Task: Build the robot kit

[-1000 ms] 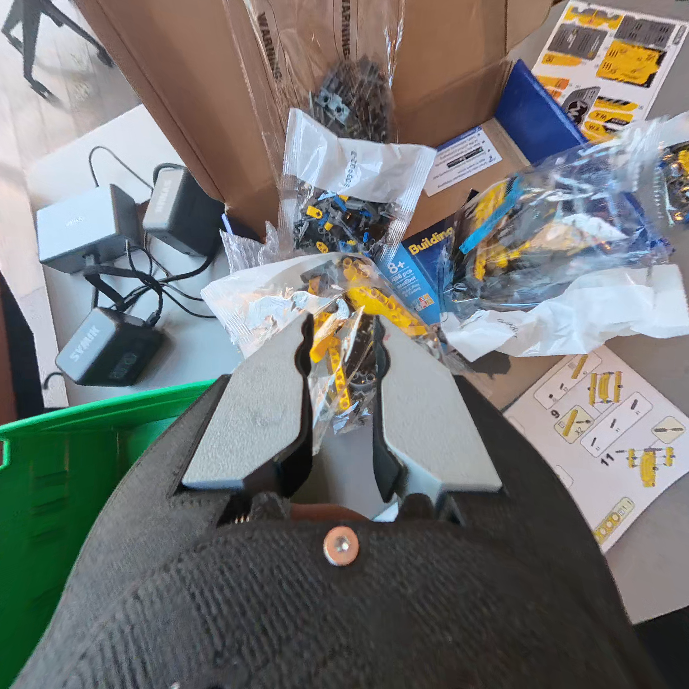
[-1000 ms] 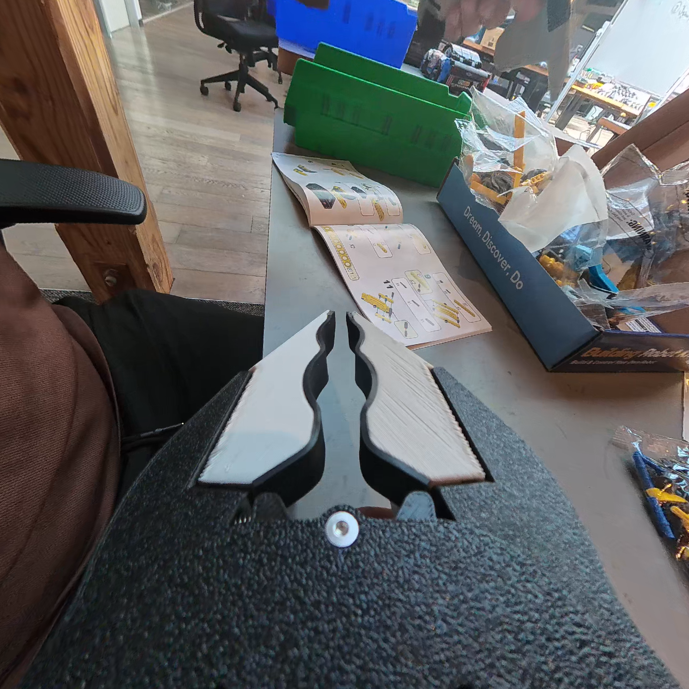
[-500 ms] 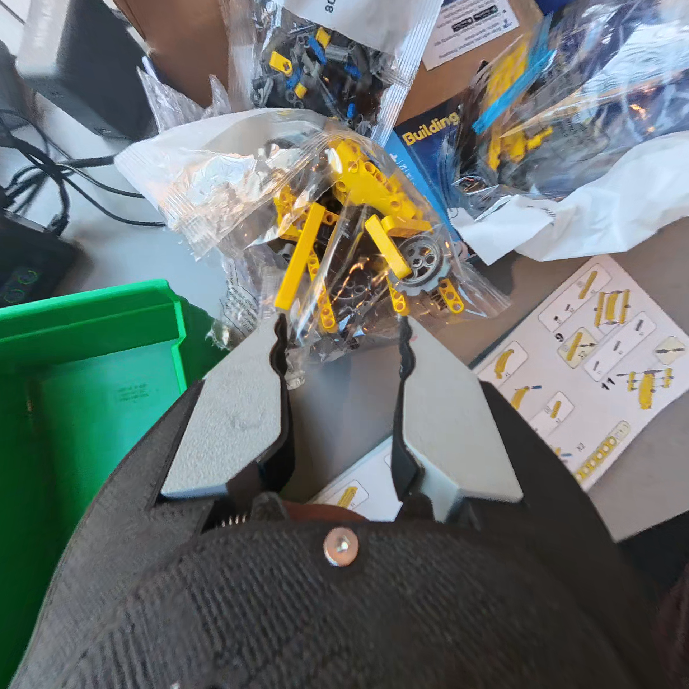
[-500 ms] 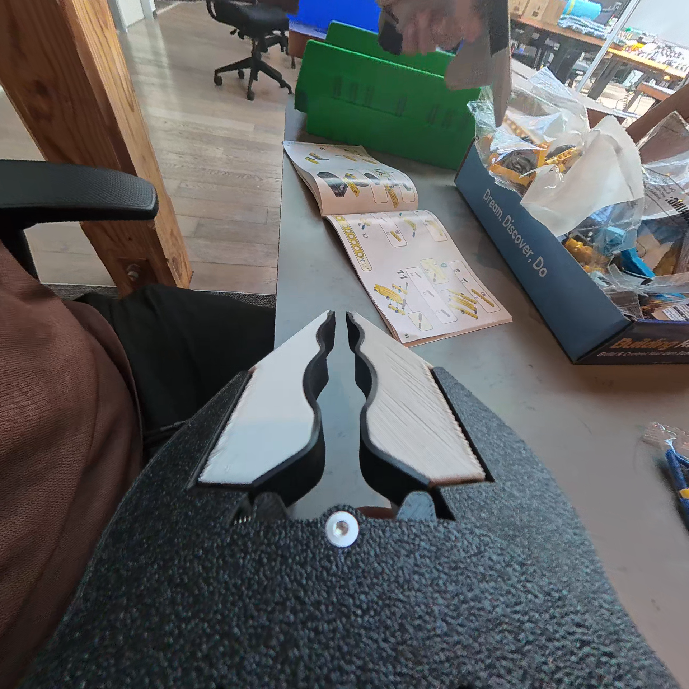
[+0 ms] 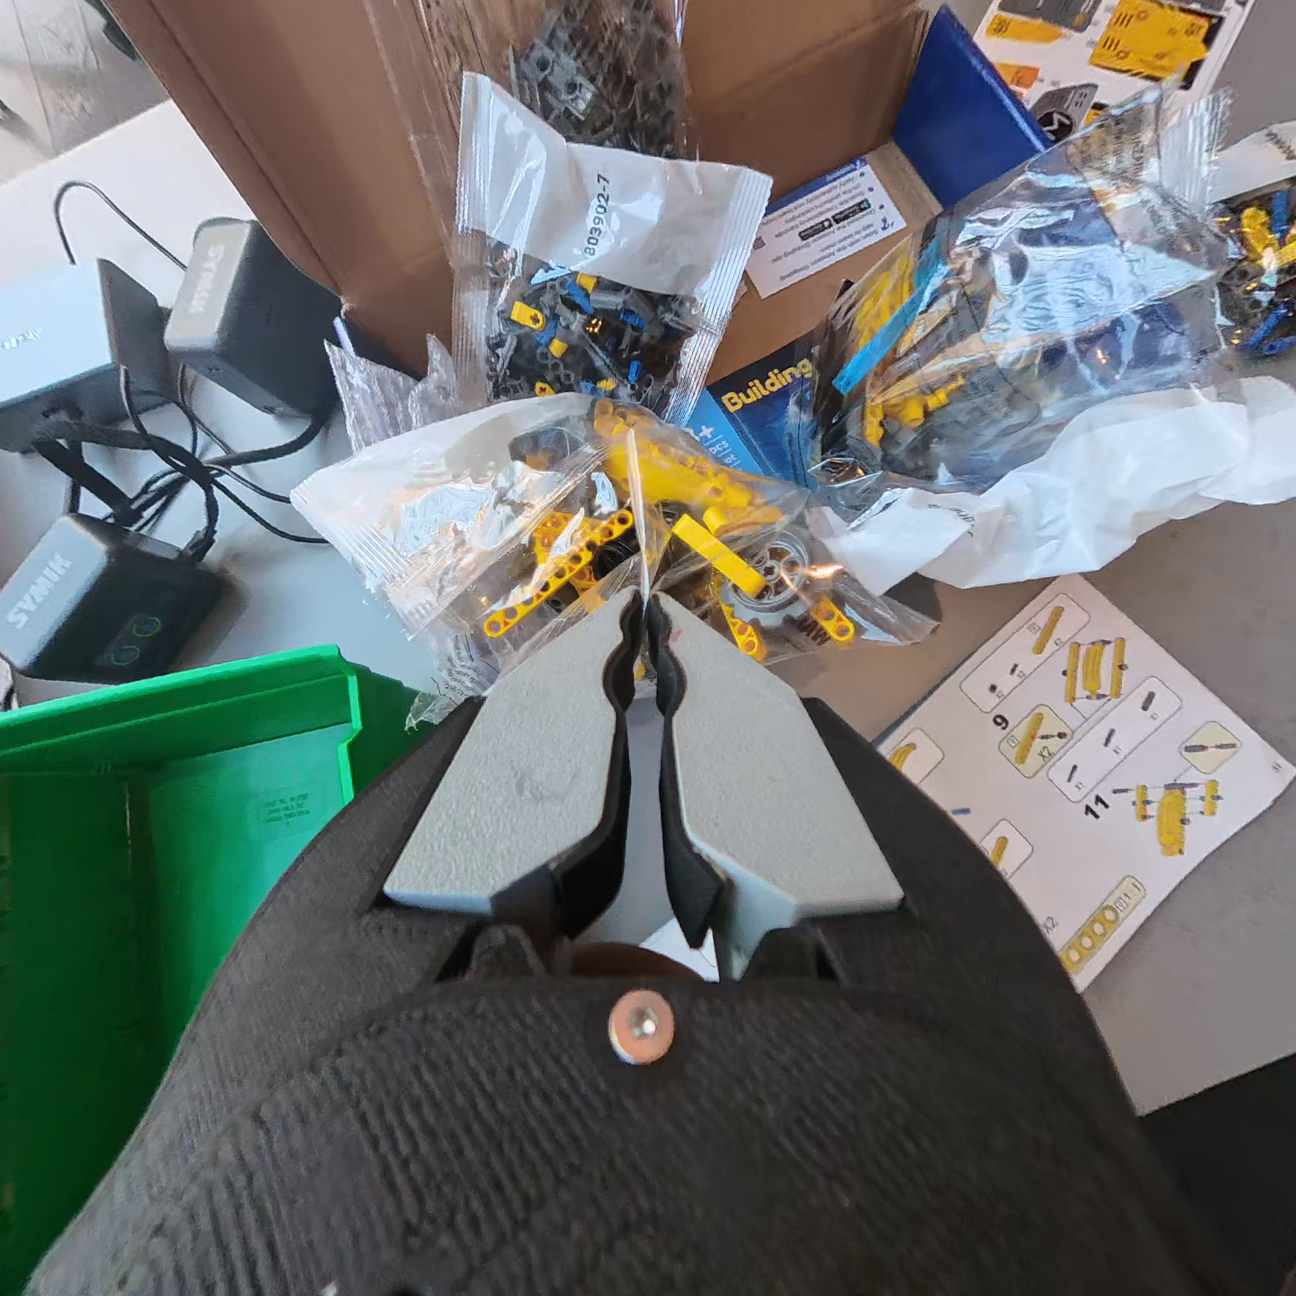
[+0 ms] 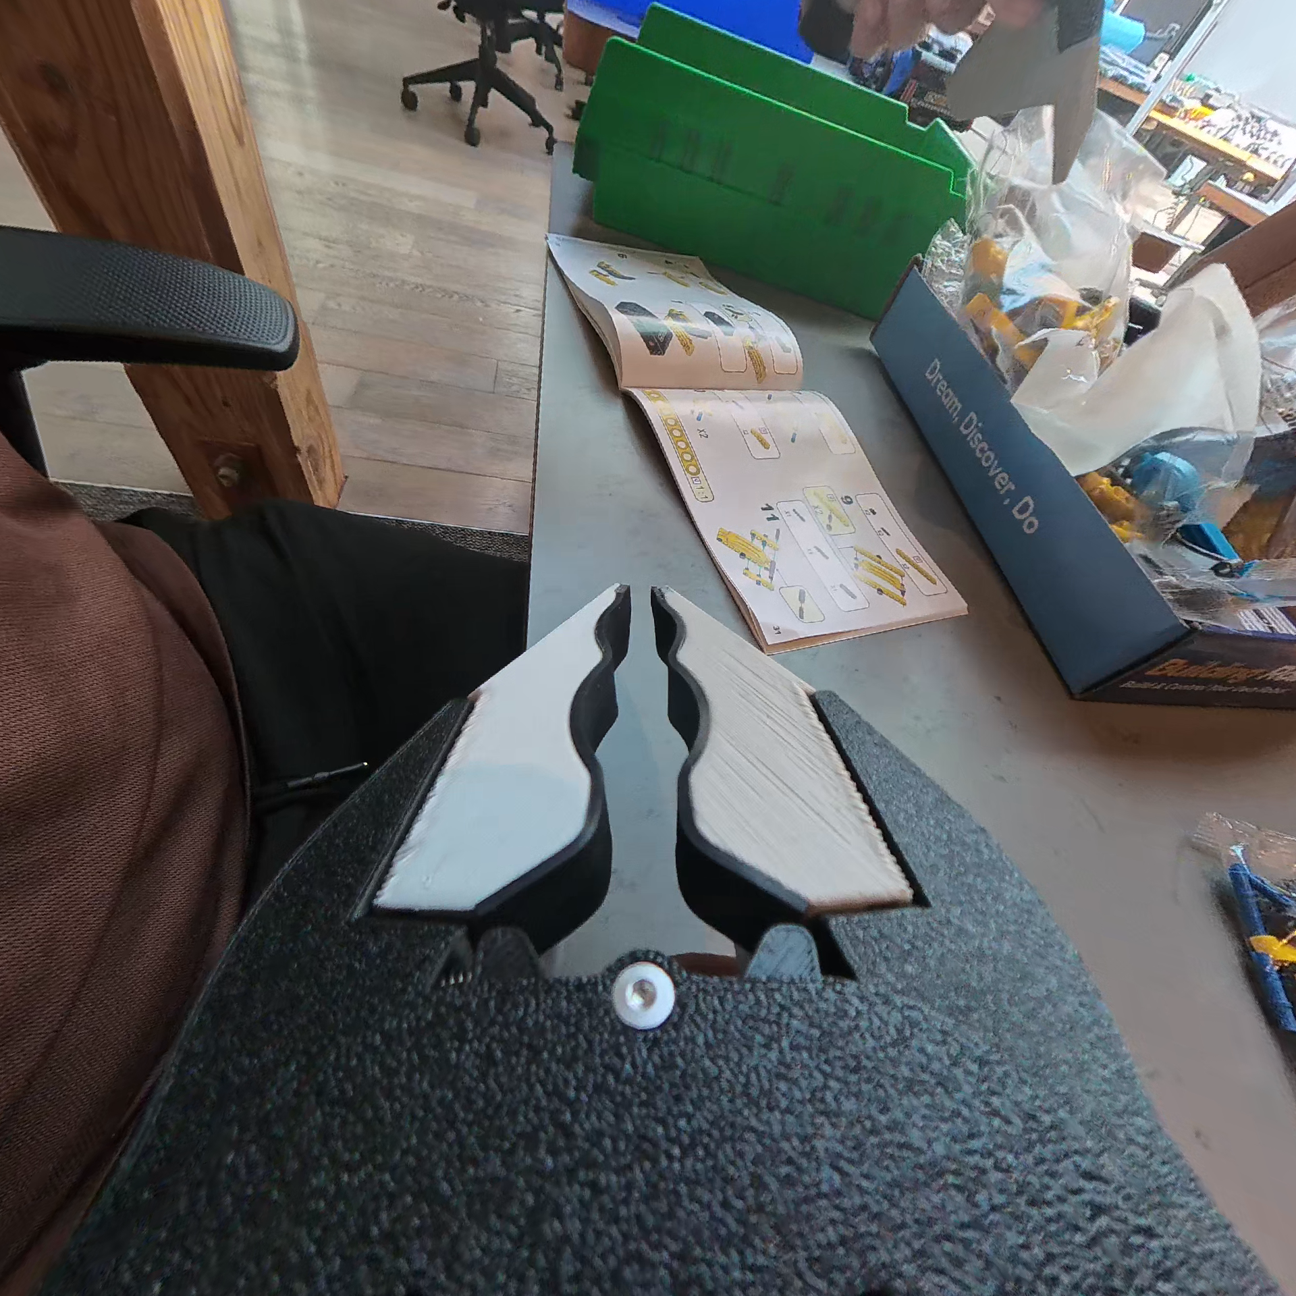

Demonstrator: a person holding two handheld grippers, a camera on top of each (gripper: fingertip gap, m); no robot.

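Note:
My left gripper [image 5: 644, 607] is shut on the clear film of a plastic bag of yellow and grey building parts [image 5: 491, 519]; a thin fold of film stands up between the tips. The bag rests at the edge of a blue box [image 5: 743, 428], next to a green bin [image 5: 175, 708]. In the right wrist view the left gripper [image 6: 1024, 77] shows far off above that bag [image 6: 1045, 231]. My right gripper [image 6: 638, 596] is shut and empty, low over the grey table's near edge [image 6: 596, 491], short of an open instruction booklet [image 6: 771, 491].
A cardboard box [image 5: 336, 140] stands behind with several more part bags [image 5: 596, 280] [image 5: 1017, 315]. Power adapters and cables [image 5: 105, 596] lie at left. The booklet [image 5: 1094, 757] lies right of my left gripper. Green bins [image 6: 736, 161], a chair armrest [image 6: 140, 308], a wooden post [image 6: 175, 210].
My left gripper was open in front of the bag half a second ago and has closed on its film. The right gripper has stayed shut and barely shifted.

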